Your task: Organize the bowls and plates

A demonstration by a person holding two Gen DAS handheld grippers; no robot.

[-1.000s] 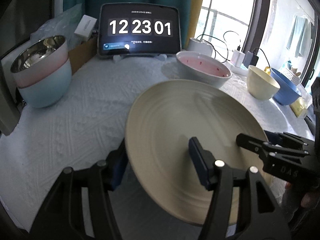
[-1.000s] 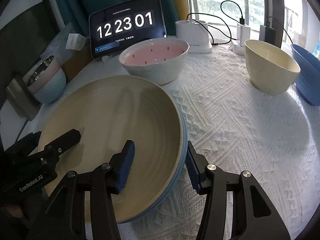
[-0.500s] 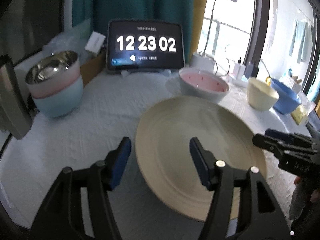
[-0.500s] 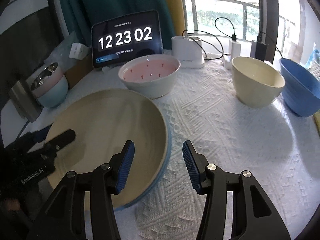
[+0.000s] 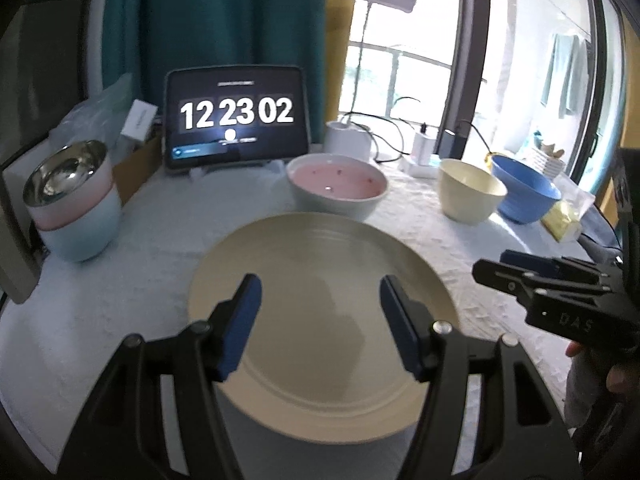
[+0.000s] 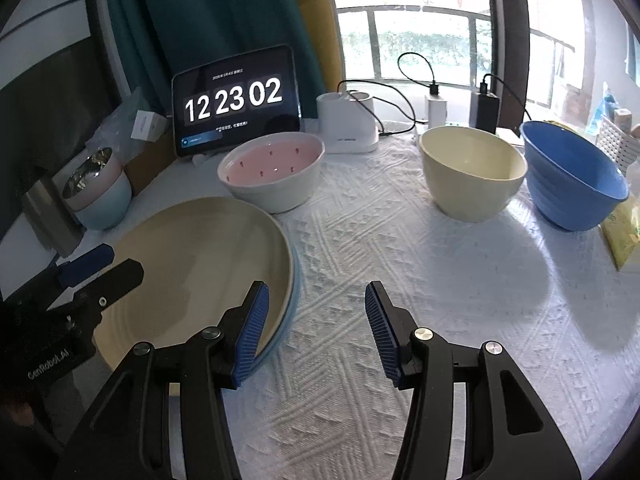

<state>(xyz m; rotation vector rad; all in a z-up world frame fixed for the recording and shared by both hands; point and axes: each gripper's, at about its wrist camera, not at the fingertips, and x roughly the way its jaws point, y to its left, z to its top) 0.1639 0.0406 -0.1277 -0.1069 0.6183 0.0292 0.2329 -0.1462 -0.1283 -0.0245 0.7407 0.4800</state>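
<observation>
On tablecloth (image 6: 400, 280): cream plate (image 5: 320, 320) atop blue plate (image 6: 294, 296) | pink-lined bowl (image 6: 272, 168) empty | left gripper (image 5: 320, 316), right gripper (image 6: 316, 320) apart, empty

a lived-in home, by the look of it: a table under a white textured cloth (image 6: 400, 280) sits by teal curtains (image 5: 224, 20) and a balcony window (image 6: 412, 36). a tablet clock (image 6: 236, 100), chargers (image 6: 436, 110) and everyday bowls (image 6: 472, 172) crowd the table's far edge.
</observation>
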